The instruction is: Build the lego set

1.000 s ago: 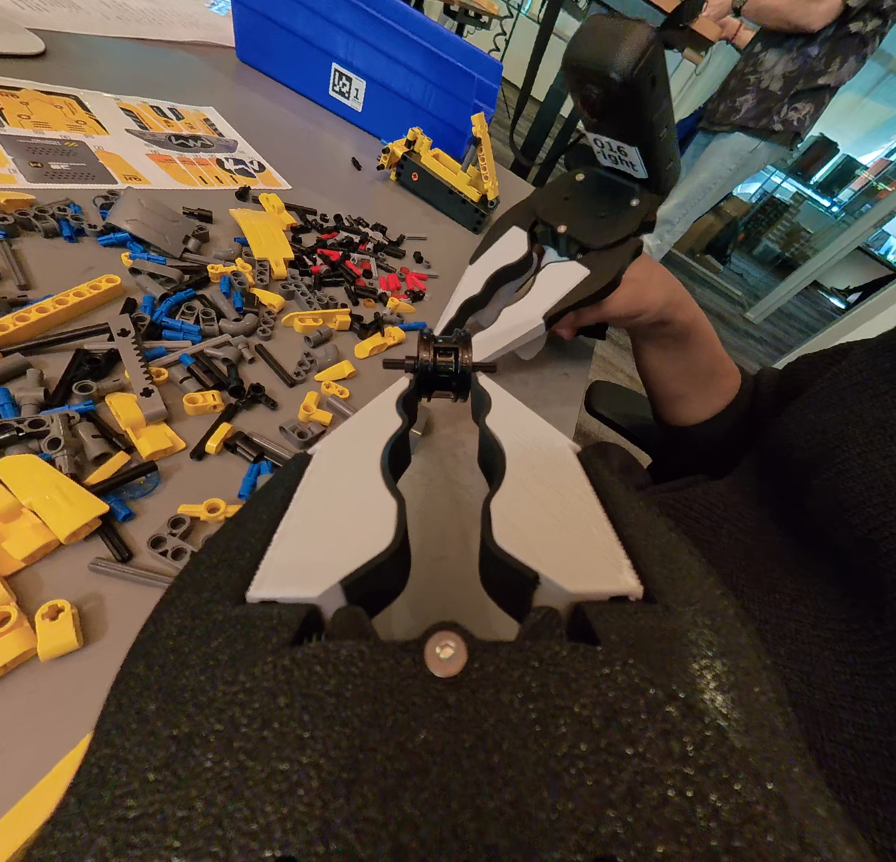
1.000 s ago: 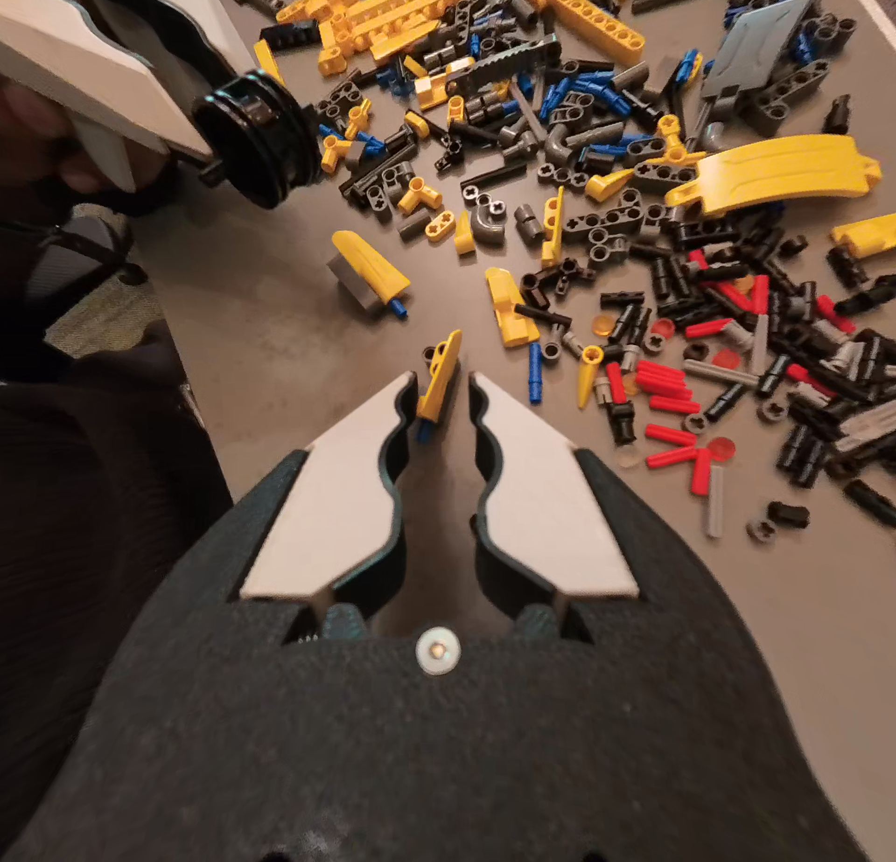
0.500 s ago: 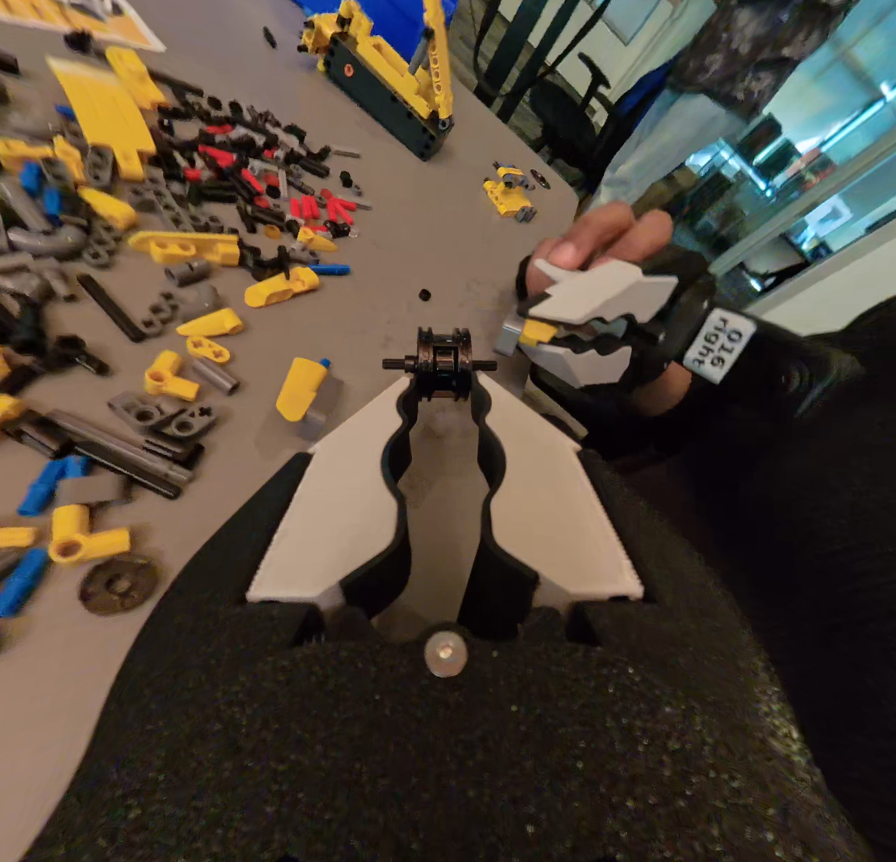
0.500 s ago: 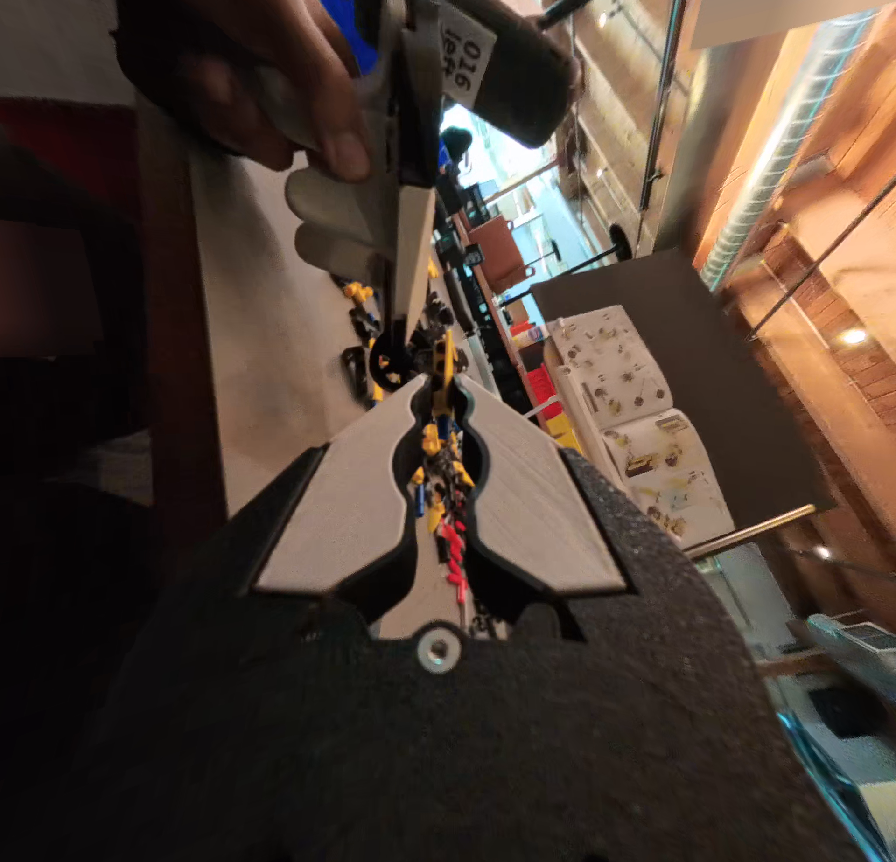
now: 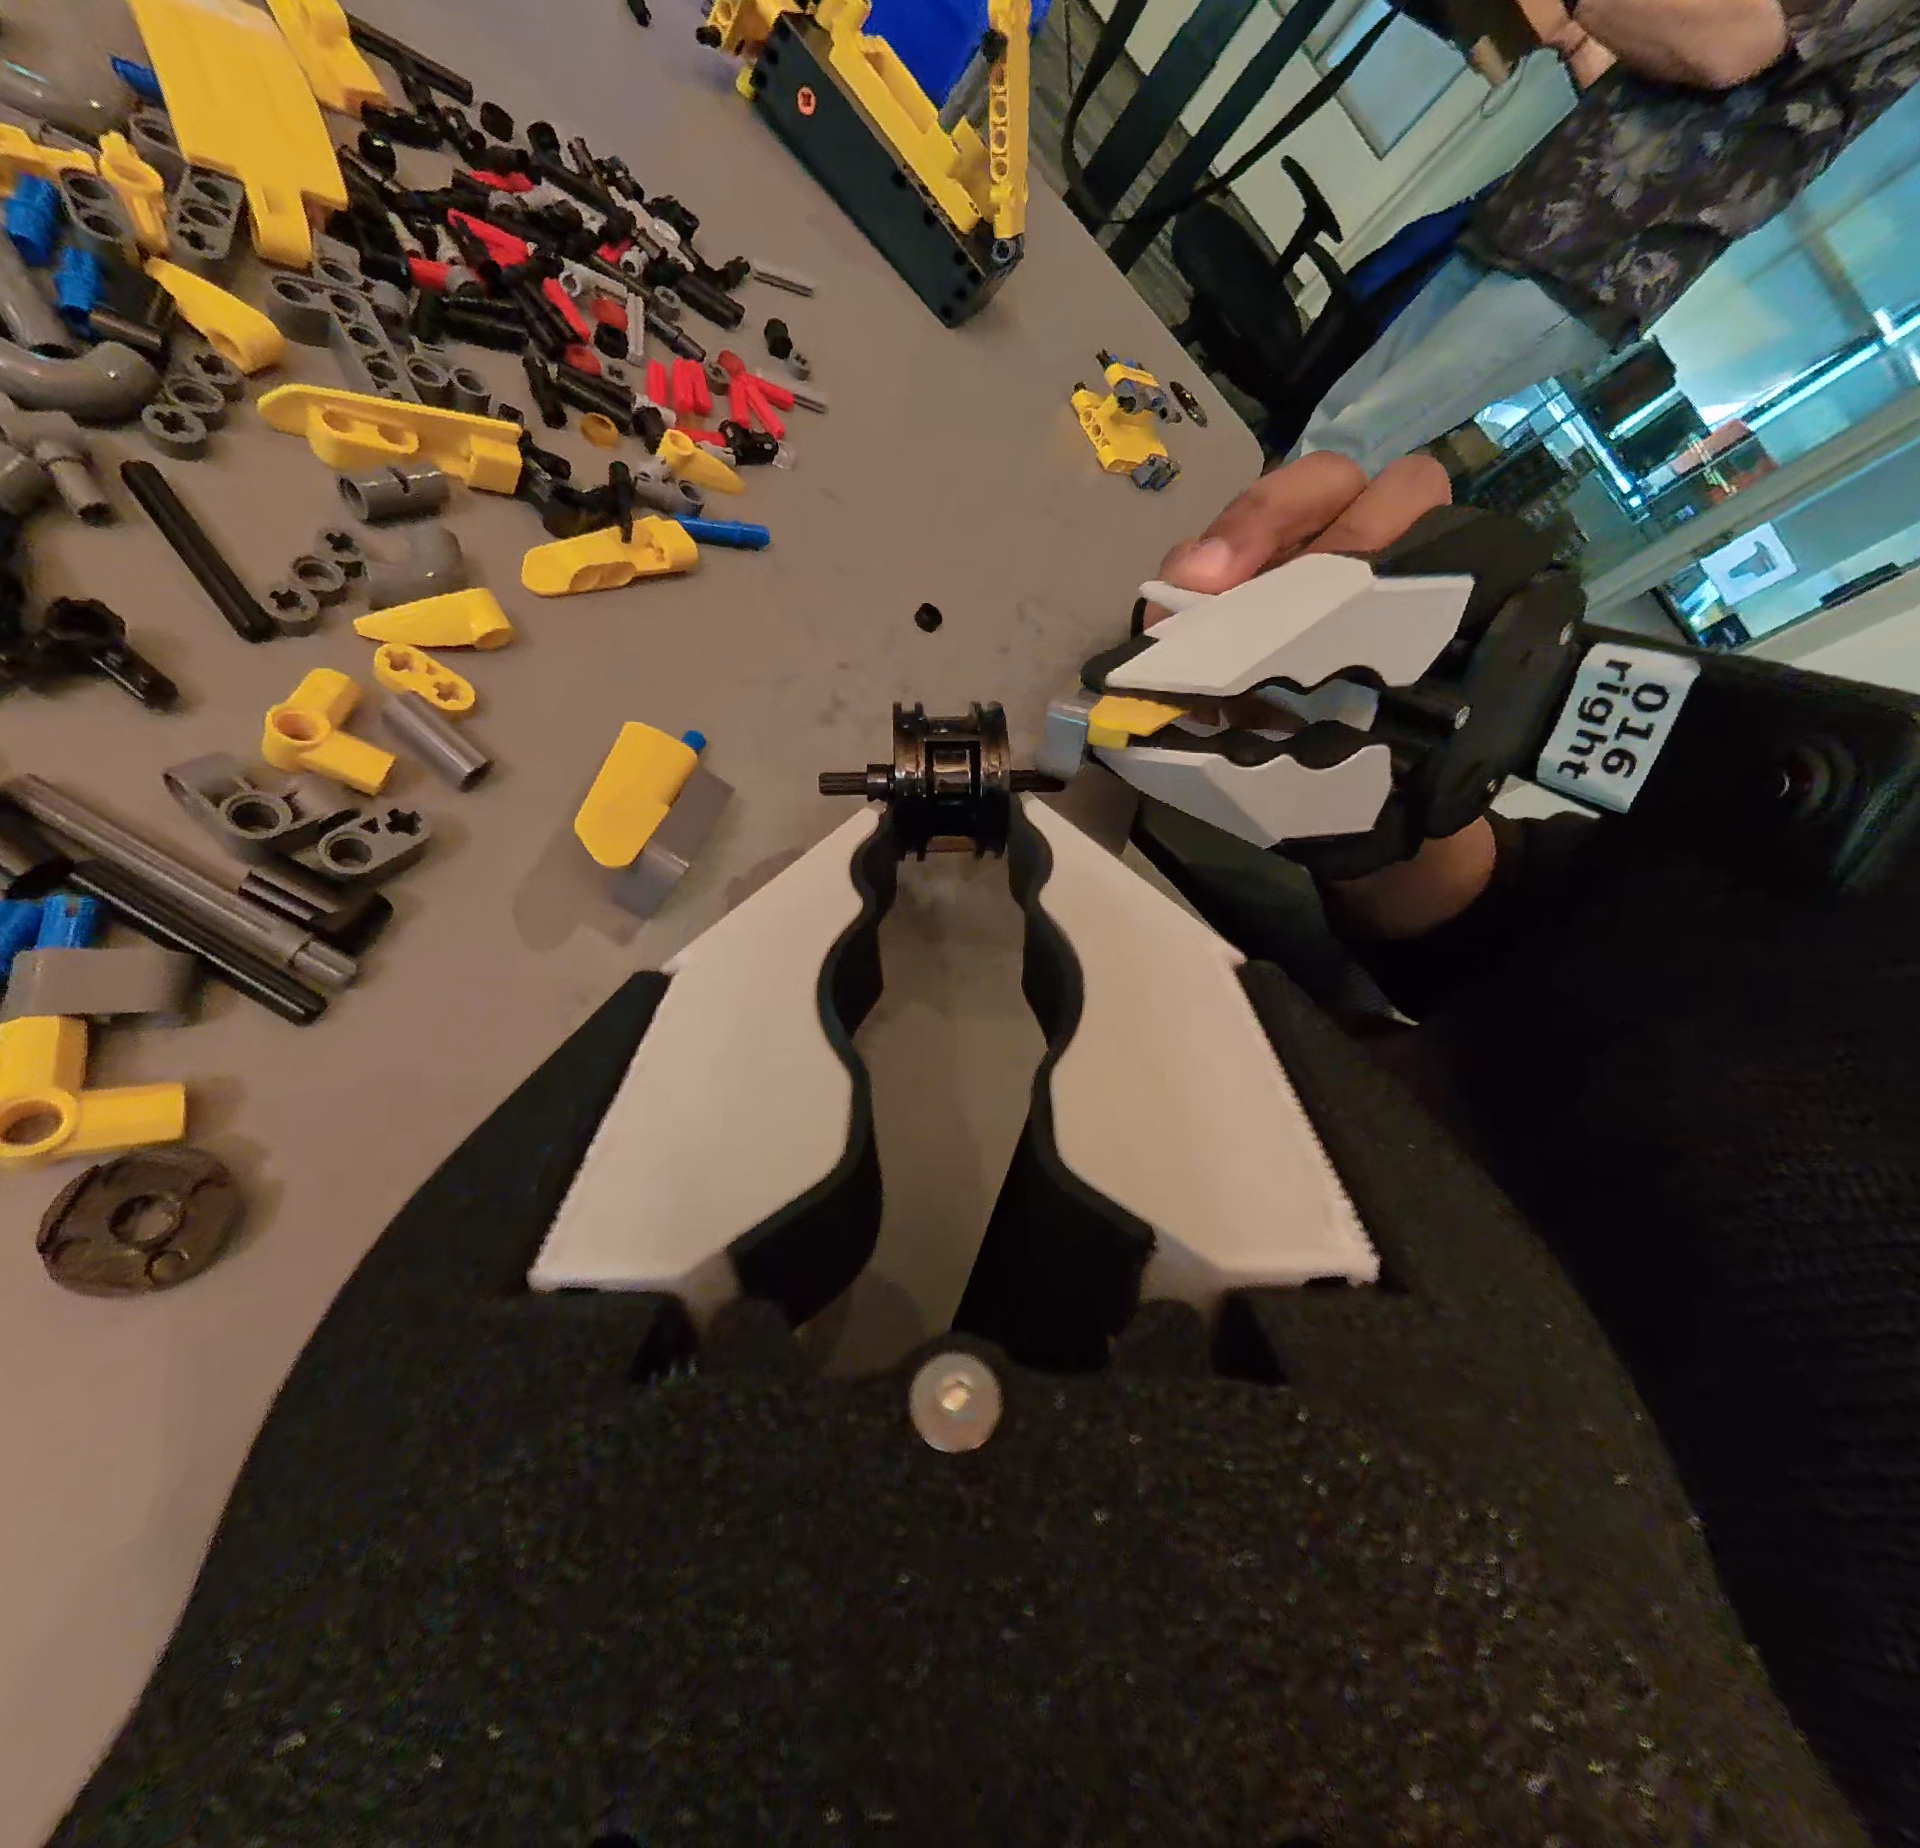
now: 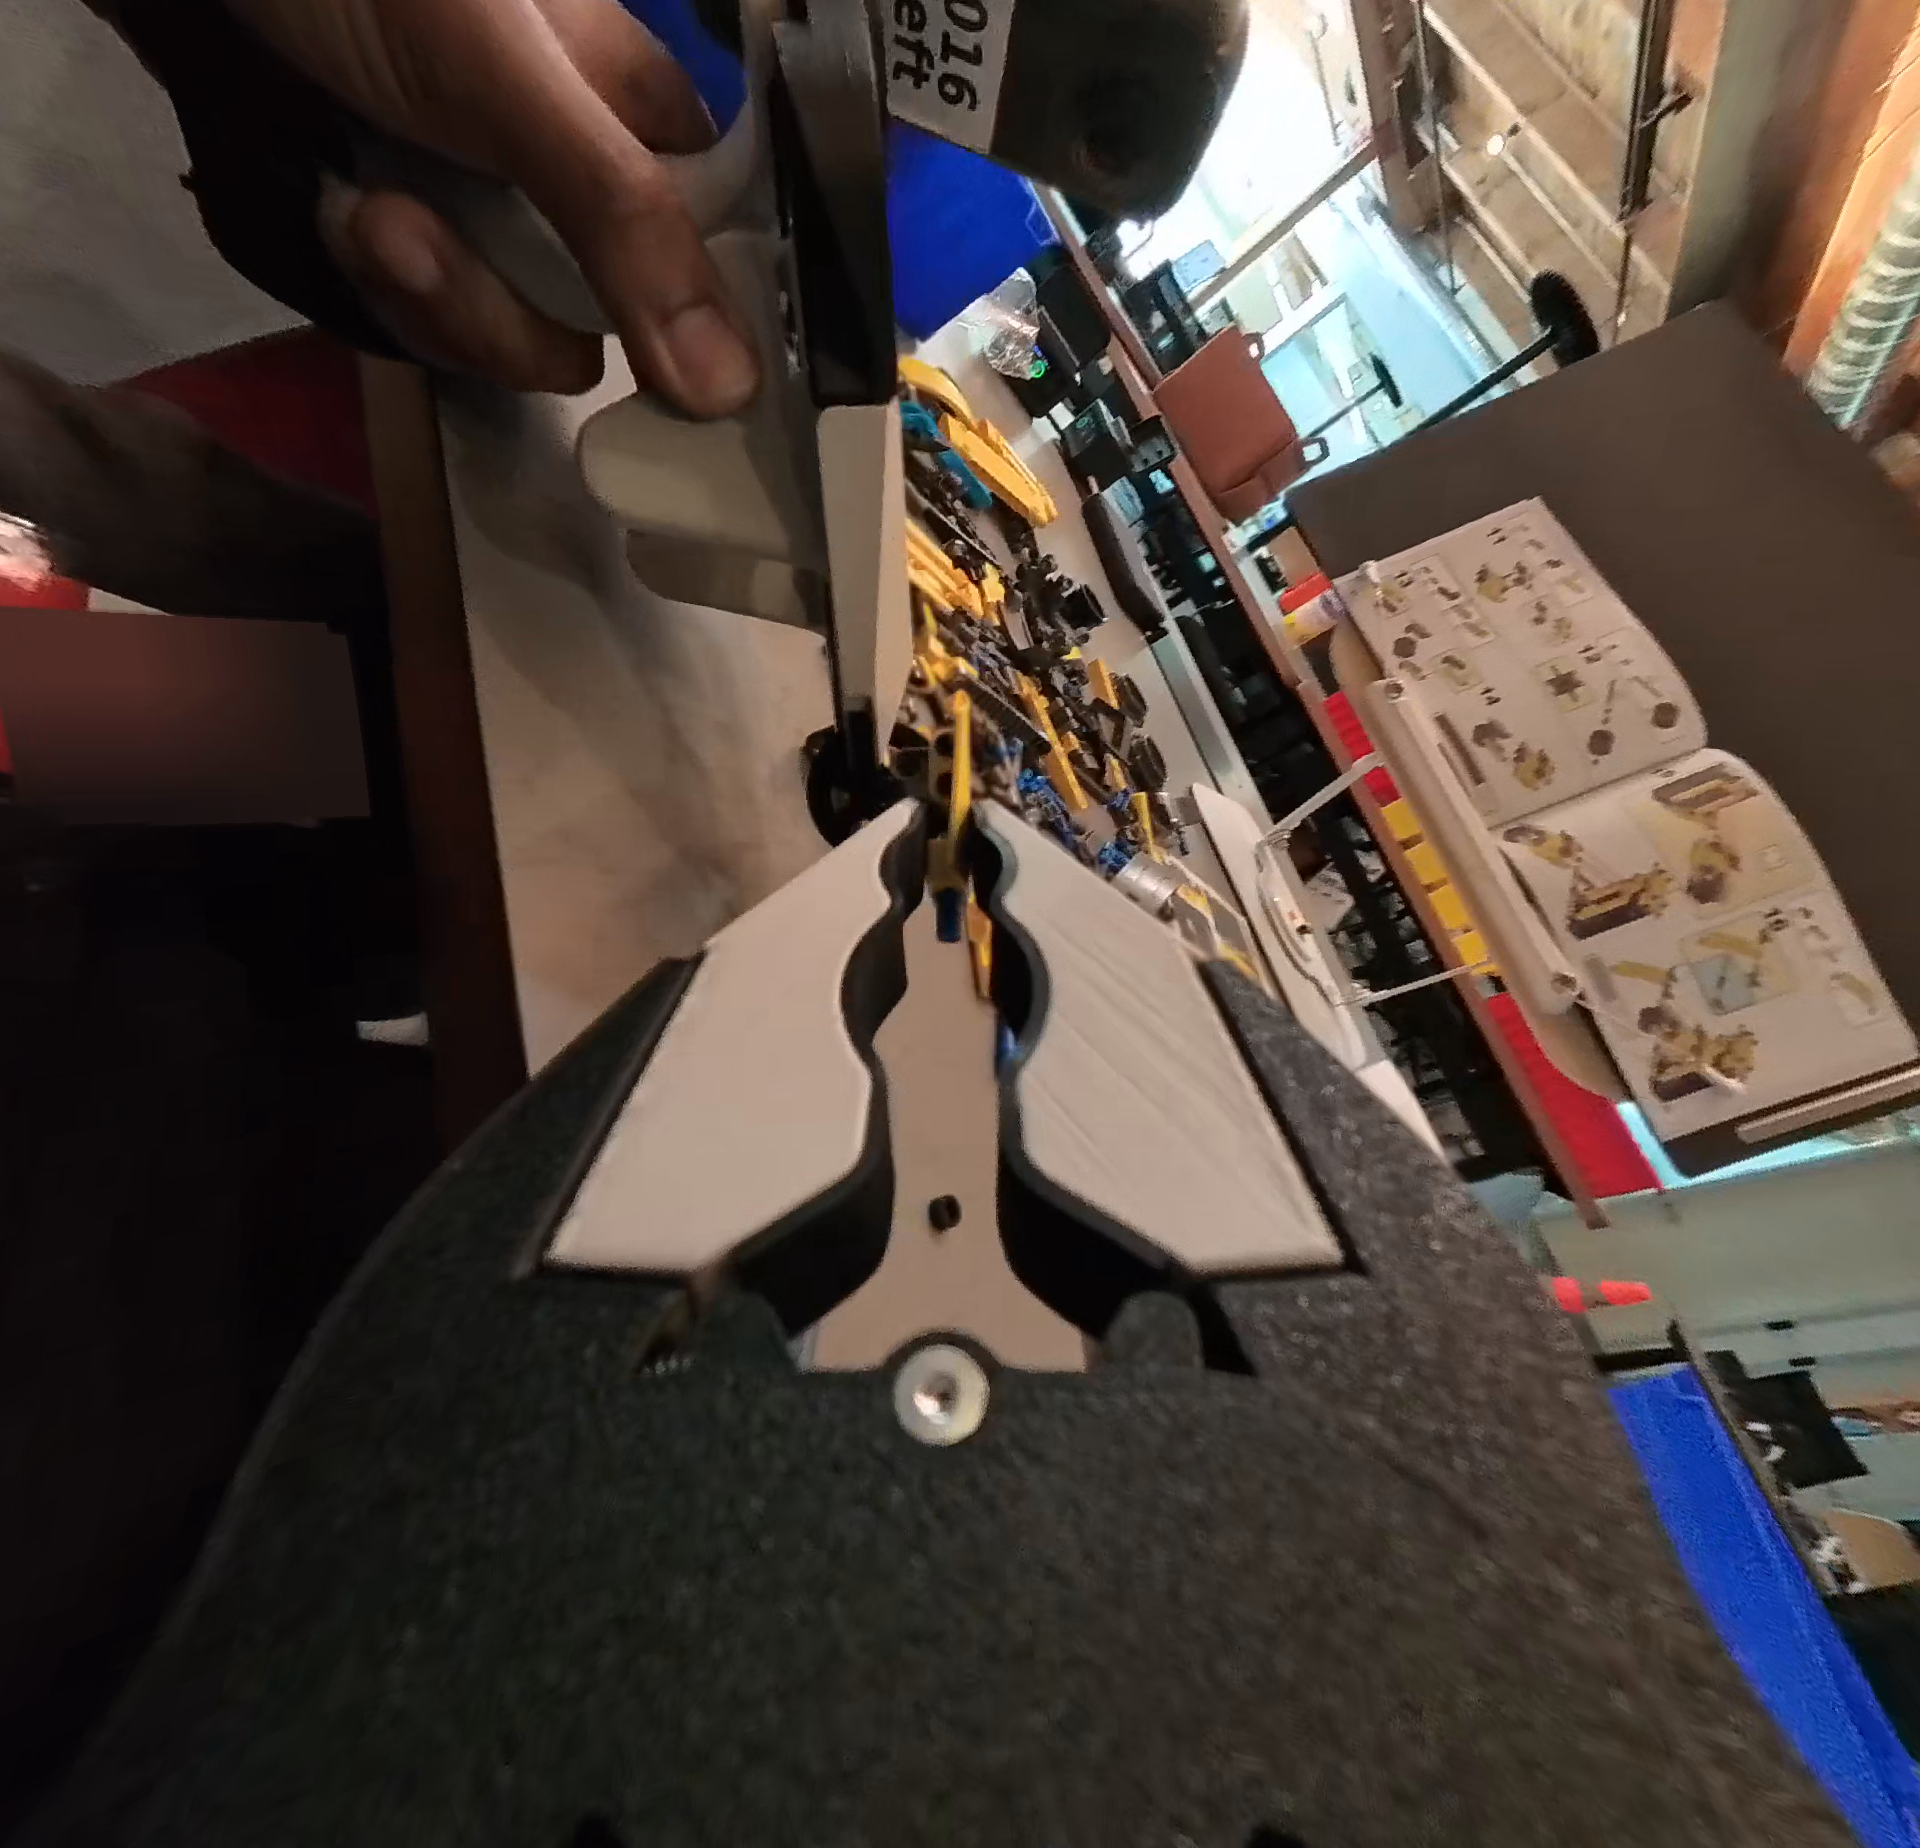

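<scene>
Jaws of the left gripper [image 5: 948,811] pinch a black wheel hub [image 5: 948,772] above the desk [image 5: 831,510]. The right gripper [image 5: 1086,733] pinches a yellow piece [image 5: 1127,718] beside the hub's axle; keeping both level would aid alignment.

An office-like workshop is showing. Toy building parts [image 5: 582,271] are covering a grey table [image 5: 935,510]; office chairs [image 5: 1247,281] are standing behind.
</scene>
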Available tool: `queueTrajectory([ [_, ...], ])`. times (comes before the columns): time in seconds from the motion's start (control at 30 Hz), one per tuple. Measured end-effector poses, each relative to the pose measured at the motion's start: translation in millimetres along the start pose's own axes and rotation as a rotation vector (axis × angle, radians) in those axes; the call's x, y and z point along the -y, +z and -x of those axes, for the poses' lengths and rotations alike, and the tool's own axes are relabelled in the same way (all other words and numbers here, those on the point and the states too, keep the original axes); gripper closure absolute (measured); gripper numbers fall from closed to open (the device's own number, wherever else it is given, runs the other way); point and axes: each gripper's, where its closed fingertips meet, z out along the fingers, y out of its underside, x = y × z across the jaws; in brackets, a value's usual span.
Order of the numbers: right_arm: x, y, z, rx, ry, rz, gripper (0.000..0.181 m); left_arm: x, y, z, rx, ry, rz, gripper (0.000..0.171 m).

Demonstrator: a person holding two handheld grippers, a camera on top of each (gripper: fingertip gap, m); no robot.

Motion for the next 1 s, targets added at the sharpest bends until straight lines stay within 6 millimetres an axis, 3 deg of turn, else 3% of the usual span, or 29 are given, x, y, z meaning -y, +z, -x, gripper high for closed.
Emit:
queueTrajectory([
  [0.37, -2.3, -7.1, 1.3, 0.047, 0.047, -0.004, 0.175, 0.1, 0.3, 0.3, -0.052, -0.078, 0.012, 0.151],
  [1.0, 3.9, 0.4, -2.6, 0.075, 0.083, -0.042, 0.175, 4.6, -5.5, -6.4, -0.157, -0.136, -0.013, 0.152],
])
